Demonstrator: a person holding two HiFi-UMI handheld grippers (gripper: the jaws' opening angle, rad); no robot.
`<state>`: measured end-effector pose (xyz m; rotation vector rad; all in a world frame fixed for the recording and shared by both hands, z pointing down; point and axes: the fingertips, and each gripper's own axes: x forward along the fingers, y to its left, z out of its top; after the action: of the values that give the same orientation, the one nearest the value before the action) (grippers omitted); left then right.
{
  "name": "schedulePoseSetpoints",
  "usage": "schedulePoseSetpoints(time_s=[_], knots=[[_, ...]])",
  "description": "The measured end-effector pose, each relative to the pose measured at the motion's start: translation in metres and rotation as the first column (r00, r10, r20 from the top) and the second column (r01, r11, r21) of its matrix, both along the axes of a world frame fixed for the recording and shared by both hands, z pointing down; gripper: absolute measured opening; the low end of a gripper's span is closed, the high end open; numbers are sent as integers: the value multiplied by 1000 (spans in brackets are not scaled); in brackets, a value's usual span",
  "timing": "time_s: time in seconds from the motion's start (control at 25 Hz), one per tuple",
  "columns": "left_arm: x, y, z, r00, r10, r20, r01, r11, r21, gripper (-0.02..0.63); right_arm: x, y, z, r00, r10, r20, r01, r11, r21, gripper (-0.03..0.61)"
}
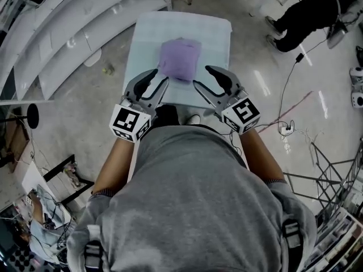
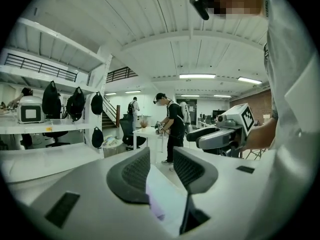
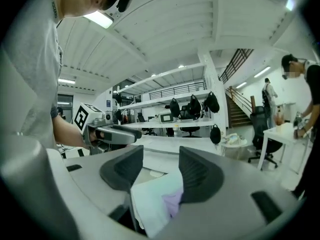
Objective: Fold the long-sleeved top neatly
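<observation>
The long-sleeved top [image 1: 179,60] is purple and lies folded into a small rectangle in the middle of the pale-covered table [image 1: 212,30]. Both grippers are held up close to my chest, well above the table and apart from the top. My left gripper [image 1: 157,79] has a clear gap between its jaws and nothing in them. So does my right gripper [image 1: 203,76]. In the left gripper view the left gripper [image 2: 161,166] shows a strip of the top [image 2: 156,212] far below. The right gripper view shows the right gripper [image 3: 161,171] above the top [image 3: 174,201] and the table [image 3: 145,204].
White shelves [image 1: 68,33] run along the left. A person in black [image 1: 300,13] is at the far right, with cables [image 1: 289,129] on the floor near the table. Another person [image 2: 172,126] stands at a white table across the room.
</observation>
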<state>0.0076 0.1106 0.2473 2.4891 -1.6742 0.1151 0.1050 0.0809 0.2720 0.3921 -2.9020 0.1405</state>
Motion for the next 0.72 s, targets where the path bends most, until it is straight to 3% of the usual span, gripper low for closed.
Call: schedulePoseSetpoints(time_s=[0.32,0.72], knots=[[10,6,-10,999,-30,-18,31,999,36,44,-1,14,-17,999,-46,15,45,998,47,194],[8,6,-24,999,-21,-35,24,995,99,15,-1,7,-30,999,-6,49,2,998,67,71]])
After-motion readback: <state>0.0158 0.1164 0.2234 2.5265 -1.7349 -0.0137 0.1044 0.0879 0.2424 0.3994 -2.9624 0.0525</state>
